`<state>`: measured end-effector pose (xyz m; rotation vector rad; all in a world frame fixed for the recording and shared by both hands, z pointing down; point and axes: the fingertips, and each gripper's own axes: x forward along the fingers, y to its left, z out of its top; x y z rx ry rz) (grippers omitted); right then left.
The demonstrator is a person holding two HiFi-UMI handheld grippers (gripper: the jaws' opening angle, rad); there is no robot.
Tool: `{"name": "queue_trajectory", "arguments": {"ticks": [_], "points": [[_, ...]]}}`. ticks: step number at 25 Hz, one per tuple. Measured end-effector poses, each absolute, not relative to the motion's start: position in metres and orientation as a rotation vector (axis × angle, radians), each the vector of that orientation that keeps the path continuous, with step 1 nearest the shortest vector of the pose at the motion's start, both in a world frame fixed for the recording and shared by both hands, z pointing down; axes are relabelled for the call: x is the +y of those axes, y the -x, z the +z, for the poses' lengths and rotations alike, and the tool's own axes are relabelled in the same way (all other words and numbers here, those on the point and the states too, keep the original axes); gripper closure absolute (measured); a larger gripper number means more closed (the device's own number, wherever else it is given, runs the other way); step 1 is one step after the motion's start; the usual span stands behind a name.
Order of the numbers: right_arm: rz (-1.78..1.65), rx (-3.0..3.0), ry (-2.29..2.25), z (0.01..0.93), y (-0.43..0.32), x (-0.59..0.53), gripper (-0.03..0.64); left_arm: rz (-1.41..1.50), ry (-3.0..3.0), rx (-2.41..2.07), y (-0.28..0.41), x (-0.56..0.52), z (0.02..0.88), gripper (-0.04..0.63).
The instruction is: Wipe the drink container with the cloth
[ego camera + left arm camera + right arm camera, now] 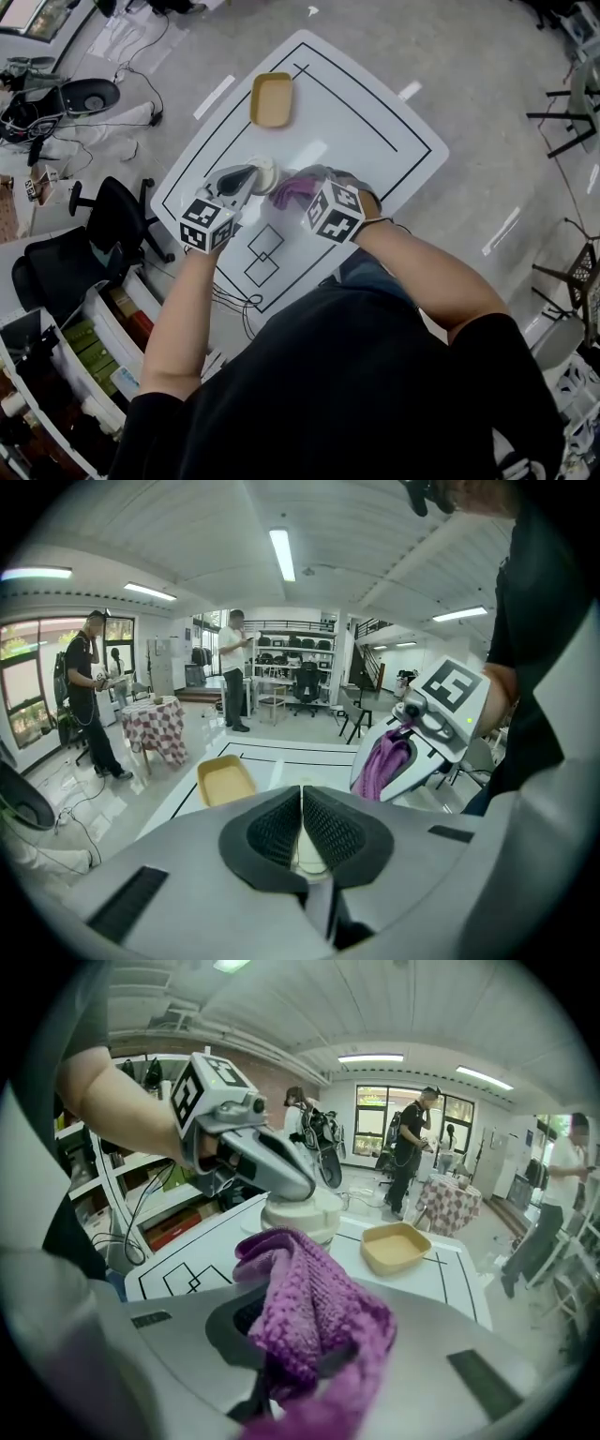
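Left gripper: jaws pinched nearly together on the drink container's rim.
Drink container: white, upright, at mid-table.
Right gripper: clamped on bunched purple cloth, just right of the container.

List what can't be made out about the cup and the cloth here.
Cup: top hidden by the left claw in the right gripper view; only a sliver shows in the left gripper view.
Cloth: lower end blurred and cut off at the right gripper view's bottom edge.
Right claw: where it pinches is buried under cloth there.
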<state>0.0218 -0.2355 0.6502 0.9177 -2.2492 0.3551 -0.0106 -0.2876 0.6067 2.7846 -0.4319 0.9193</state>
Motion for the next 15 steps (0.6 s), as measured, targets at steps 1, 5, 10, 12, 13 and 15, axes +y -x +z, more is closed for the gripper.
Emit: {"name": "queue_trajectory", "arguments": {"ticks": [1,5,10,12,13,15], "points": [[0.366,-2.253,-0.937,0.647,-0.024,-0.241,0.534,0.918,-2.786,-0.43,0.01,-0.288,0.607,0.567],[0.417,-2.255,-0.975,0.649,-0.025,-0.257,0.534,0.922,-2.787,-0.437,0.013,-0.289,0.609,0.568],[0.486,-2.219,-0.97,0.686,-0.027,-0.27,0.534,0.898,-2.781,-0.456,0.011,-0.294,0.609,0.568],[0.514,-2.204,-0.961,0.703,-0.028,-0.274,0.535,0.893,-2.774,-0.461,0.01,-0.294,0.608,0.569],[0.528,-2.195,-0.951,0.713,-0.028,-0.276,0.535,0.894,-2.771,-0.462,0.01,-0.295,0.609,0.569],[0.549,-2.173,-0.923,0.734,-0.027,-0.278,0.535,0.903,-2.774,-0.464,0.011,-0.295,0.609,0.569]]}}
